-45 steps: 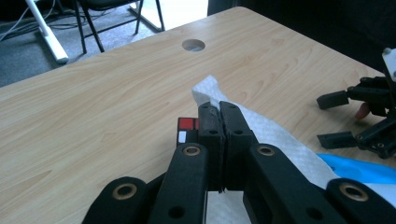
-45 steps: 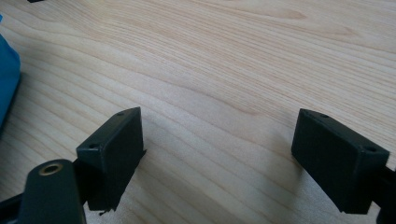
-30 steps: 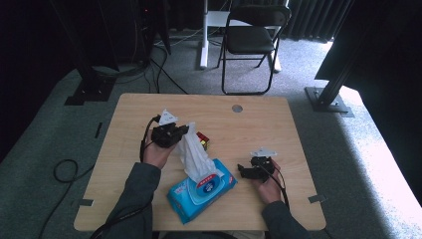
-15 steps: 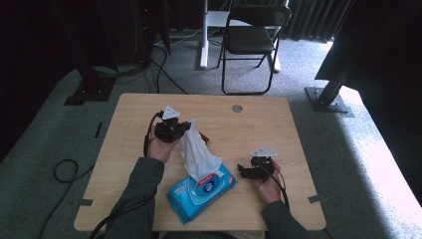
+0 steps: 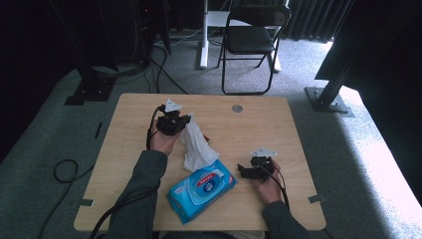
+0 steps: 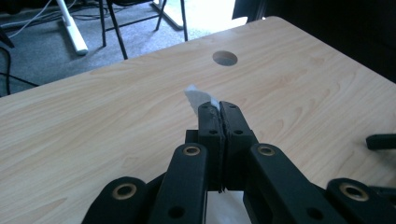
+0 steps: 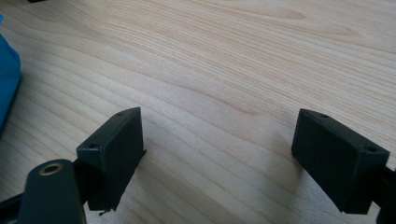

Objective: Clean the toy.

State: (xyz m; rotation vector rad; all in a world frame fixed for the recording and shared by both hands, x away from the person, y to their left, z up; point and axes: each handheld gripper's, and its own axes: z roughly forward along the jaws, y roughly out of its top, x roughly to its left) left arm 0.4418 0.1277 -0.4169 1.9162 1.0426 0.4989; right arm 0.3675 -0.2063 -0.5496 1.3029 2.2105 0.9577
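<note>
Grey carpet surrounds the wooden table; near its front edge lies a blue wipes pack, a white wipe rising from its top; the left gripper, jaws pressed together, pinches the wipe's upper end; the right gripper rests by the pack toward the right edge, jaws spread wide, holding nothing.

High view overhead, far; tool views low, close; shared: table.
</note>
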